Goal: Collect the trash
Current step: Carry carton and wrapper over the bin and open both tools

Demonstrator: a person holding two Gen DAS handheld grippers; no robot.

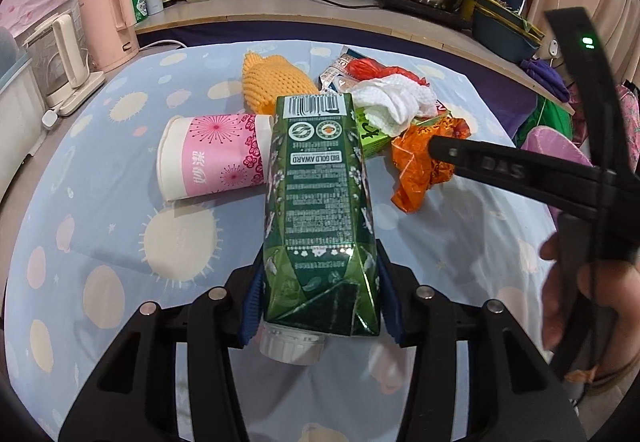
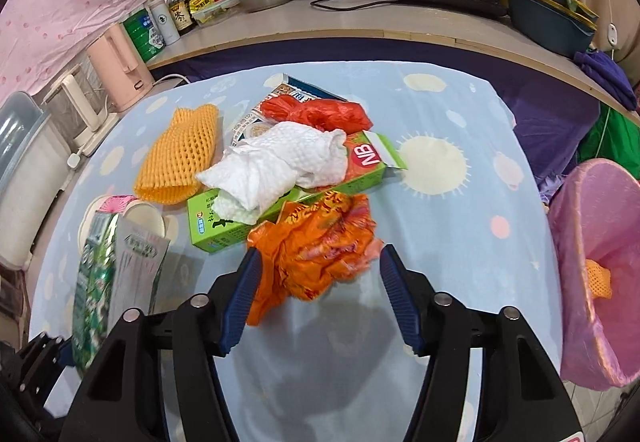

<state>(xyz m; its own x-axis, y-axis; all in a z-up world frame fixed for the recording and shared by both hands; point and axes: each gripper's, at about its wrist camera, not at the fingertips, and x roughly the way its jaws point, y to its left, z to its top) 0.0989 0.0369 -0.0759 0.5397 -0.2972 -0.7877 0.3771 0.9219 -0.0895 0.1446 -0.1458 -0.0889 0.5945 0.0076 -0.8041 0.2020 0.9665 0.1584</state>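
Observation:
My left gripper [image 1: 320, 282] is shut on a dark green drink carton [image 1: 320, 181], its white cap toward me, held above the blue patterned tablecloth [image 1: 120, 242]. My right gripper [image 2: 320, 254] stands open around a crumpled orange wrapper [image 2: 320, 238] lying on the cloth; the left pad touches it, the right pad sits just beside it. Behind the wrapper lies a light green box [image 2: 240, 217] with a white paper towel [image 2: 280, 165] on it, then a red plastic bag [image 2: 316, 109]. A pink paper cup [image 1: 208, 157] lies on its side. An orange foam net [image 2: 180, 157] lies at the left.
A bin with a pink liner [image 2: 600, 282] stands off the table's right edge, with a piece of orange foam net inside. A counter [image 2: 360, 21] behind holds pots, a rice cooker and bottles. Kettles [image 1: 72, 53] stand at the left. A hand [image 1: 568, 302] shows at the right.

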